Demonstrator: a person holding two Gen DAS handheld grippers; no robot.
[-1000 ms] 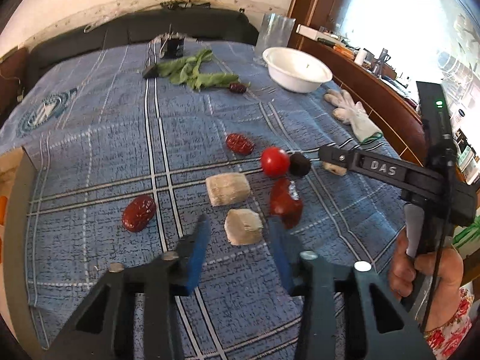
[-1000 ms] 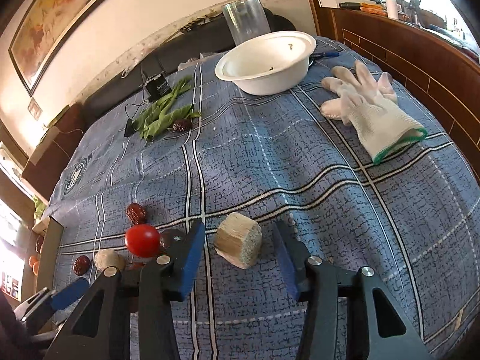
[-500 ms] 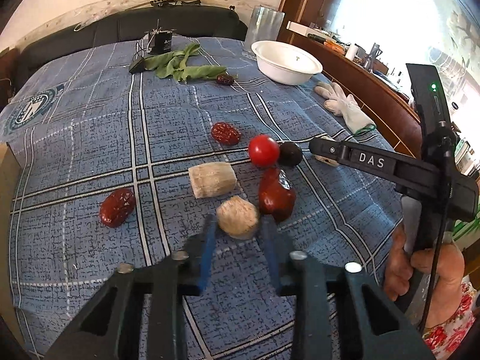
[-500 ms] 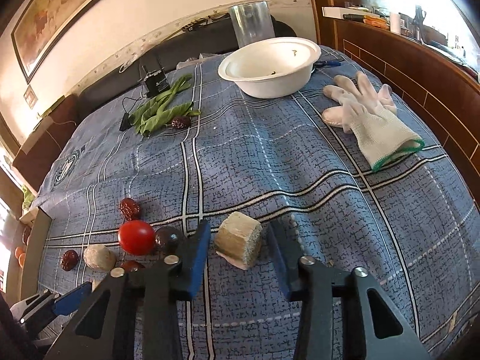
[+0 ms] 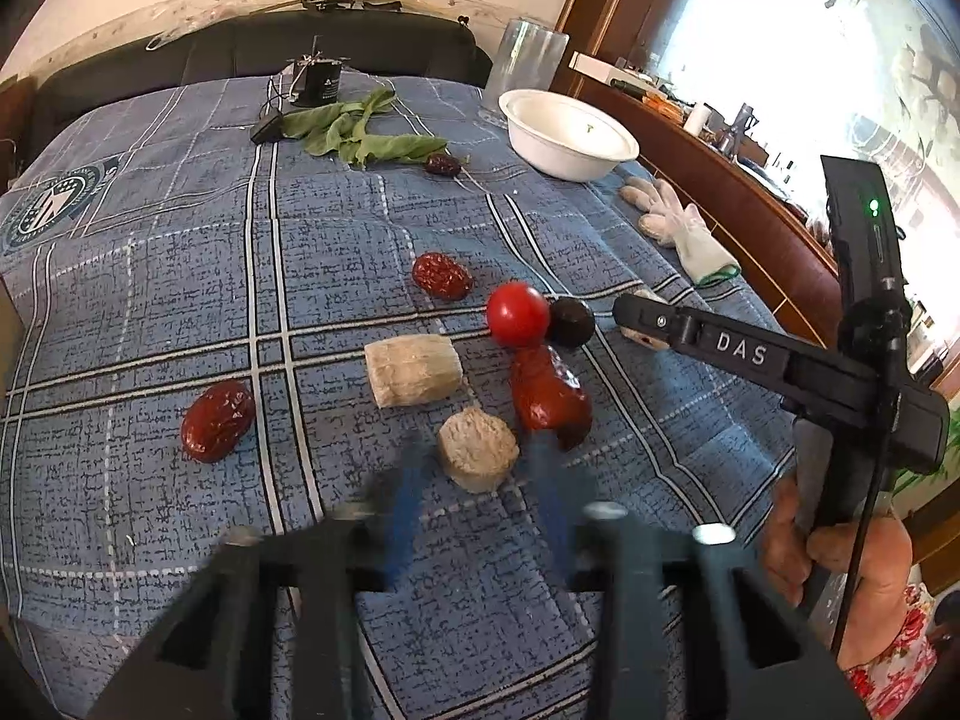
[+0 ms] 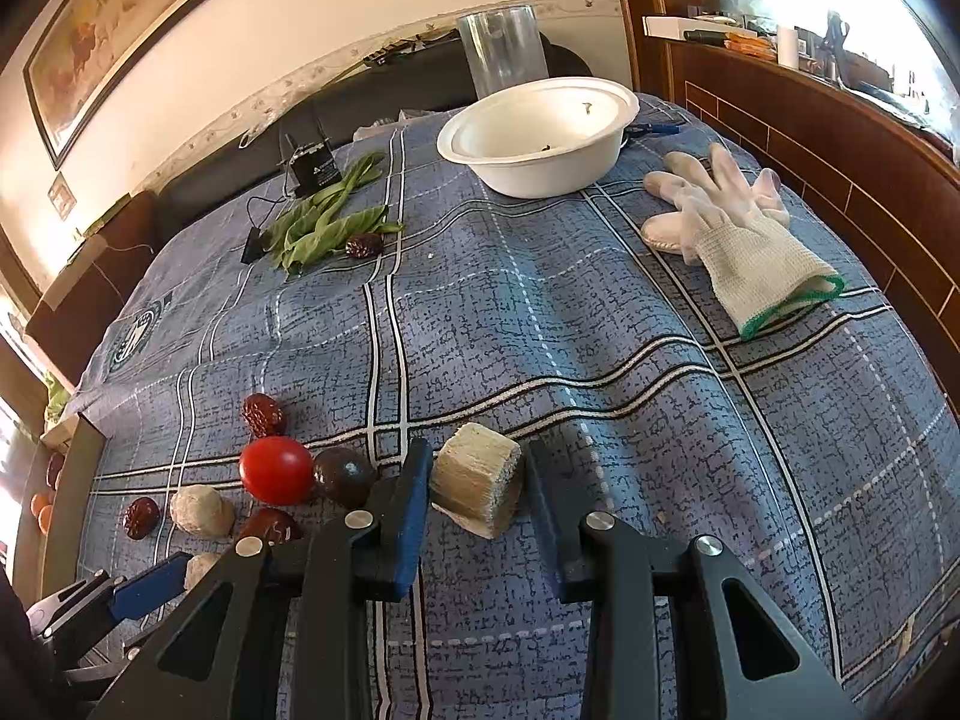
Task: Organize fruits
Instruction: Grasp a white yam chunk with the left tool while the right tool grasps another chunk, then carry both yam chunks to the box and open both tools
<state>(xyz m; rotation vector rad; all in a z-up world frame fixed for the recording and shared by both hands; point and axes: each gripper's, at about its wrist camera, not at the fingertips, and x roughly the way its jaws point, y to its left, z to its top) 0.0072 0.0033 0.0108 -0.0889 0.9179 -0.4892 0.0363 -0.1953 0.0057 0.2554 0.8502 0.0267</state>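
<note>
Blue checked cloth point(image 6: 600, 312) covers your surface; each hand-held gripper, left point(image 5: 474, 468) and right point(image 6: 477, 483), has just closed, grasping a pale chunk point(image 5: 478, 449) point(image 6: 477, 477) beside the tomato point(image 6: 276, 470).

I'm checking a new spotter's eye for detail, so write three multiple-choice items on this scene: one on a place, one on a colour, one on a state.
1. The glove lies
A. inside a drawer
B. on the cloth, beside the bowl
C. on top of the leaves

2. The trim on the glove's cuff is
A. red
B. yellow
C. green

3. The bowl is
A. upright, open side up
B. turned upside down
C. tipped on its side

Answers:
1 B: the glove lies flat on the blue checked cloth, just to the right of the bowl in the right wrist view.
2 C: a thin green edge runs round the cuff opening.
3 A: the white inside and the full rim face up.
</note>
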